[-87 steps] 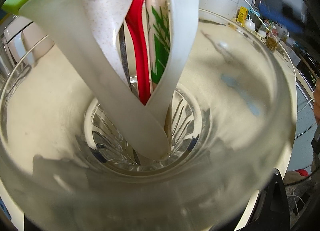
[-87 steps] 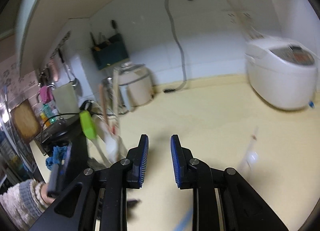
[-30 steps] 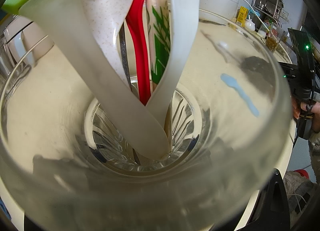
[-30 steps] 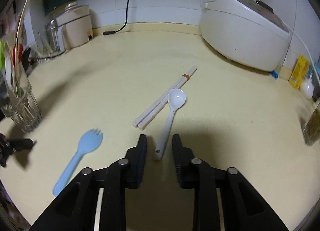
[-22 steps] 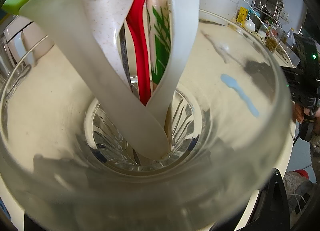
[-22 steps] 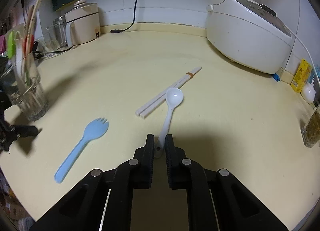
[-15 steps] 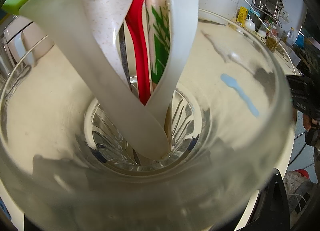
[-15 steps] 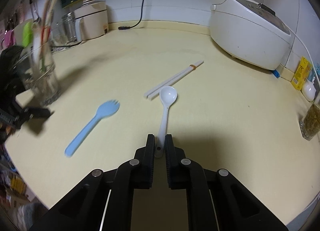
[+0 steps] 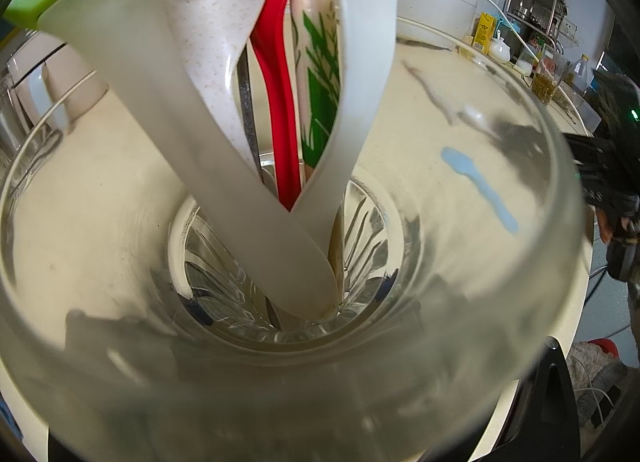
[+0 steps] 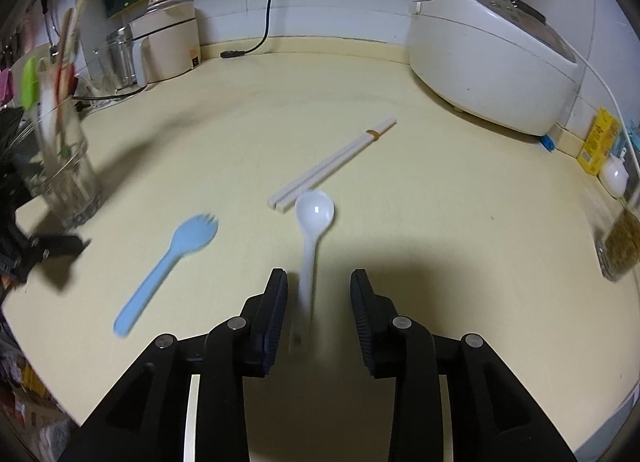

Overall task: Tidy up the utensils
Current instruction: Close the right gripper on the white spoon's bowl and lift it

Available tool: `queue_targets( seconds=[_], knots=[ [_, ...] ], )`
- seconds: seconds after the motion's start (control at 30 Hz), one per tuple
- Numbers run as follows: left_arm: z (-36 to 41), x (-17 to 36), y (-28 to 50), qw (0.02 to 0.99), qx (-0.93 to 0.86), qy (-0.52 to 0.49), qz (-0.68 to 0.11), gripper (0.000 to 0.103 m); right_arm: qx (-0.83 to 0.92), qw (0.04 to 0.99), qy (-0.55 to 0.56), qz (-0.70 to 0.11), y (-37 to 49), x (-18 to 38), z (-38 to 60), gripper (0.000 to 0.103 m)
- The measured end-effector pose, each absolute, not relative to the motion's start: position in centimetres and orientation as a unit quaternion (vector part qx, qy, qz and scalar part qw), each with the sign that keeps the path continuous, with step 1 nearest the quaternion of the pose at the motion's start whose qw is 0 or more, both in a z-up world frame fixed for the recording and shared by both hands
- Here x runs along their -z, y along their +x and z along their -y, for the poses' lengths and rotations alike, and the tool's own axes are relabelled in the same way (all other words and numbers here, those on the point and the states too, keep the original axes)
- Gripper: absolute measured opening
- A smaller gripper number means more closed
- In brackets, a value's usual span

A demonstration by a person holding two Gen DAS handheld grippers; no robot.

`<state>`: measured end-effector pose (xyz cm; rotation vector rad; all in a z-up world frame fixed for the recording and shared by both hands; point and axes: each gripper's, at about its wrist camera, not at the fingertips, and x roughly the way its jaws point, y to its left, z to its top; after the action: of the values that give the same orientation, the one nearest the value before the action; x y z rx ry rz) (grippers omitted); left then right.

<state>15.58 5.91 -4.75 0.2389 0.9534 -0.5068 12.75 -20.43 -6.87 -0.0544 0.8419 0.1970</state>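
**Right wrist view: spoon handle lying between wide-apart fingers**

The right wrist view is showing the white spoon (image 10: 313, 230) lying on the counter (image 10: 440, 182) with its handle pointing back at the camera and its bowl pointing away, toward the chopsticks (image 10: 334, 160). The right gripper (image 10: 319, 282) is standing wide, one finger on each side of the handle's end, gripping nothing; the handle is sitting nearer the left finger. The long axis is running almost straight along the fingers, so closing across it looks like the move that counts. The handle is blurred, so contact cannot be judged.

The blue spork (image 10: 168, 258) is lying just left of the spoon, slanted. Further left, the glass (image 10: 66, 166) of utensils is standing at the counter's edge.

The left wrist view is looking down into that glass (image 9: 552, 190), which is filling the frame. The left gripper seems to be holding it, though its fingers are not showing. Through the wall, only the spork (image 9: 478, 186) is plain; the spoon is not.
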Motion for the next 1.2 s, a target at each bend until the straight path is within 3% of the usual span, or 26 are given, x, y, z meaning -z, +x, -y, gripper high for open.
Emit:
queue_targets(
  seconds=[0.53, 0.67, 1.2],
  knots=[
    [-5.9, 4.8, 15.6, 0.851, 0.241, 0.114, -0.453, 0.102, -0.109, 0.902, -0.034, -0.417, 17.0, 6.9, 18.6, 0.036],
    [-5.8, 4.8, 15.6, 0.851, 0.24, 0.115, -0.453, 0.102, -0.115, 0.902, -0.036, -0.415, 16.9, 6.8, 18.5, 0.024],
    [-5.8, 4.8, 15.6, 0.851, 0.24, 0.114, -0.453, 0.102, -0.119, 0.904, -0.037, -0.408, 16.7, 6.9, 18.4, 0.024]
  ],
)
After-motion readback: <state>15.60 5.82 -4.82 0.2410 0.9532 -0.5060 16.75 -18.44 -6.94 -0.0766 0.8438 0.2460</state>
